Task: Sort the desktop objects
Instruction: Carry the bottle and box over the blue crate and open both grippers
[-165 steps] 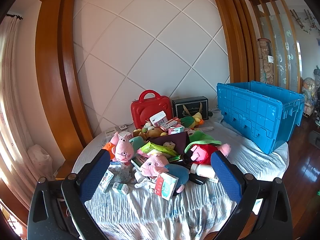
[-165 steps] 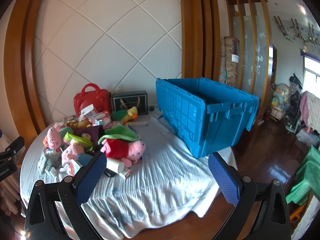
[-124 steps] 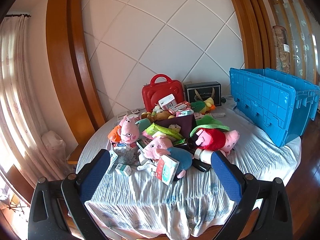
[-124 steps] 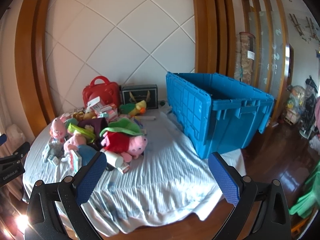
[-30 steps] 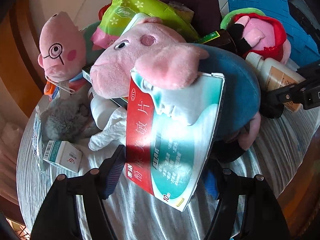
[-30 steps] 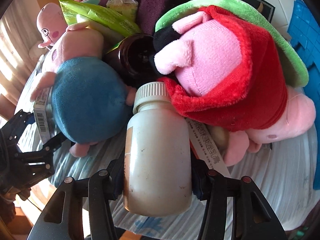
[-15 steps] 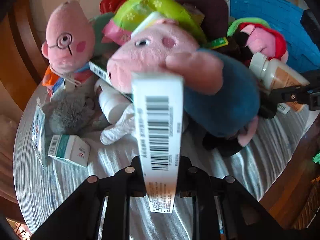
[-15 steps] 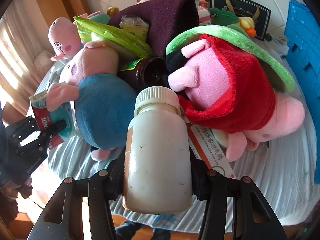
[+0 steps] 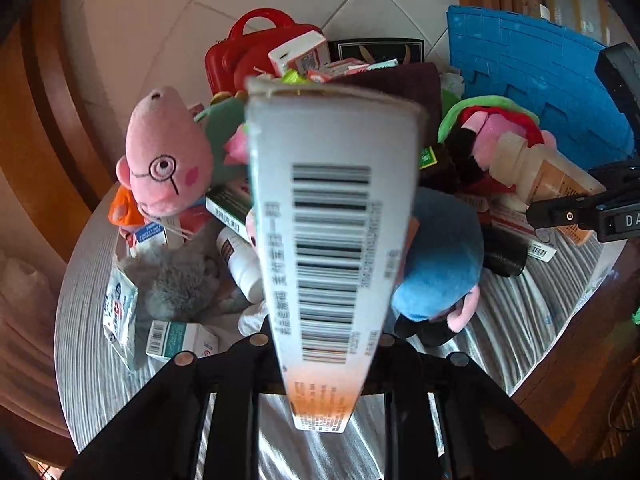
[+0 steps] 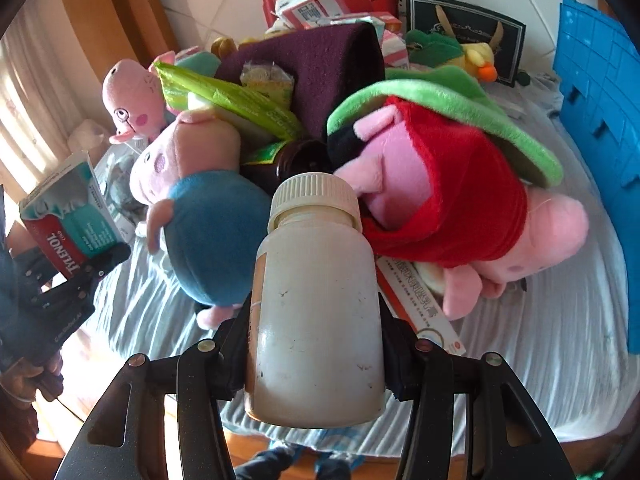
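Bottle point(image 10: 316, 300), white plastic with a ribbed cap, sits clamped between the fingers of the right gripper point(image 10: 316, 356), lifted clear above the heap of toys on the round table point(image 10: 560, 352). The medicine box point(image 9: 328, 248) is pinched by its narrow lower end in the left gripper point(image 9: 320, 360), jaws nearly closed on it, also held above the pile.

Biggest risk, as I judge it: the blue crate point(image 10: 600, 120) stands well off to the right, so carrying both items across could sweep them into the red-dressed pig toy point(image 10: 460, 208) or the blue-bodied pig toy point(image 10: 212, 240). The smooth round bottle may slip or swivel, and the thin box, held only at one end, may crush or pivot out.

Readable writing: the box face reads "TYLENOL" point(image 10: 60, 252) in the right wrist view; its edge shows a barcode point(image 9: 328, 260) beside Chinese text, too blurred to read. The other gripper's side shows "DA" point(image 9: 630, 220).
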### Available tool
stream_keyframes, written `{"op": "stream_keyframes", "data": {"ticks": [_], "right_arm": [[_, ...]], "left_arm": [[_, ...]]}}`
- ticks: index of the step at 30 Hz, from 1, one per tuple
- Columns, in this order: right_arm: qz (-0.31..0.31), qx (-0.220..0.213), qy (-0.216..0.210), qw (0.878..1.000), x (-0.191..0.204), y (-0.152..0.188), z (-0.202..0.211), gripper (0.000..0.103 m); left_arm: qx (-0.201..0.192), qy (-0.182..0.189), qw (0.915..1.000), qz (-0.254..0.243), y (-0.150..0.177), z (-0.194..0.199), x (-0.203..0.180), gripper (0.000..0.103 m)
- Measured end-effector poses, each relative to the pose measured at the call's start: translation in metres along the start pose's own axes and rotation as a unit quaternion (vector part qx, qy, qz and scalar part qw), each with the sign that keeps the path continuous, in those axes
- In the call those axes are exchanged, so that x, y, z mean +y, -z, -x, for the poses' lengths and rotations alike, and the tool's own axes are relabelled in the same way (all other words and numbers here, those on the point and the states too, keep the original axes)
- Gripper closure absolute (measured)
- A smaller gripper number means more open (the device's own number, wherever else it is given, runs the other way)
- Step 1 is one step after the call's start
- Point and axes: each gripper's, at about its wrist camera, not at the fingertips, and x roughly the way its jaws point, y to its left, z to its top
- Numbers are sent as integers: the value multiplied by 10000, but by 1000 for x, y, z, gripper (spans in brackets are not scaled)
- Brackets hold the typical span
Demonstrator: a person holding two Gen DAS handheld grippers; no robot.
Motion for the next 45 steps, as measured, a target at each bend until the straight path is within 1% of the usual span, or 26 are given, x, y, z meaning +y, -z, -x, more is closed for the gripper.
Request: {"op": "stream_keyframes", "data": {"ticks": [1, 2, 3, 4, 5, 6, 8, 11, 14, 16, 18, 20, 23, 24, 27, 29, 31, 35, 39, 41, 42, 43, 44, 45], "right_arm": [[-17, -72, -4, 10000, -12, -21, 0, 51], [-37, -166, 2, 9999, -11, -22, 8, 51], [-65, -271, 8, 9996, -7, -6, 23, 51], [-103, -382, 15, 9992, -10, -10, 41, 51], [-147, -514, 40, 9986, -12, -11, 54, 51], [-188, -650, 78, 9977, -12, -7, 74, 51], [-302, -956, 169, 9948, -14, -21, 95, 51], [-449, -1470, 421, 9872, -22, -21, 142, 51], [-627, -1989, 717, 9754, -39, -27, 193, 51], [-776, -2314, 875, 9658, -59, -29, 227, 51], [-887, -2628, 1103, 9544, -82, -30, 260, 51], [-978, -2921, 1325, 9421, -106, -30, 290, 51], [-1097, -3236, 1609, 9259, -147, -30, 330, 51], [-1138, -3299, 1666, 9222, -161, -30, 341, 51], [-1228, -3372, 1885, 9142, -207, -33, 365, 51], [-1311, -3370, 2016, 9103, -238, -36, 375, 51], [-1393, -3356, 2143, 9066, -267, -41, 382, 51], [-1641, -3247, 2306, 9025, -327, -47, 392, 51], [-2011, -3066, 2399, 8989, -379, -43, 394, 51], [-2182, -2994, 2453, 8958, -398, -38, 392, 50], [-2243, -3000, 2500, 8928, -404, -36, 393, 40], [-2265, -2989, 2506, 8925, -409, -34, 394, 34], [-2268, -3008, 2517, 8915, -413, -33, 396, 30], [-2267, -3028, 2588, 8888, -416, -32, 397, 30]], "left_arm": [[-60, 27, 9999, -97, -11, 4, 0, 84], [-127, 57, 9997, -196, -21, 9, -1, 84], [-221, 89, 9993, -285, -32, 17, -5, 84], [-279, 133, 9988, -376, -43, 24, -10, 84], [-337, 176, 9982, -471, -57, 23, -7, 84], [-460, 224, 9971, -561, -75, 40, -22, 84], [-741, 348, 9938, -757, -94, 52, -32, 84], [-1082, 604, 9870, -1019, -130, 66, -56, 84], [-1354, 822, 9784, -1330, -170, 75, -92, 84], [-1527, 974, 9714, -1532, -198, 76, -118, 84], [-1678, 1115, 9645, -1705, -225, 81, -148, 84], [-1824, 1268, 9580, -1813, -237, 92, -180, 84], [-1985, 1468, 9499, -1918, -272, 92, -230, 84], [-2047, 1504, 9476, -1938, -270, 101, -247, 84], [-2183, 1671, 9407, -1988, -307, 100, -299, 84], [-2257, 1767, 9358, -2051, -328, 97, -330, 84], [-2304, 1803, 9328, -2104, -346, 94, -361, 84], [-2308, 1935, 9286, -2167, -376, 83, -413, 84], [-2137, 1913, 9311, -2254, -385, 80, -446, 84], [-2082, 1907, 9323, -2262, -393, 78, -457, 80], [-2085, 1888, 9329, -2250, -394, 80, -459, 69], [-2122, 1888, 9320, -2252, -396, 84, -464, 52], [-2203, 1809, 9318, -2248, -393, 86, -462, 47], [-2284, 1709, 9319, -2242, -390, 87, -462, 38]]}}
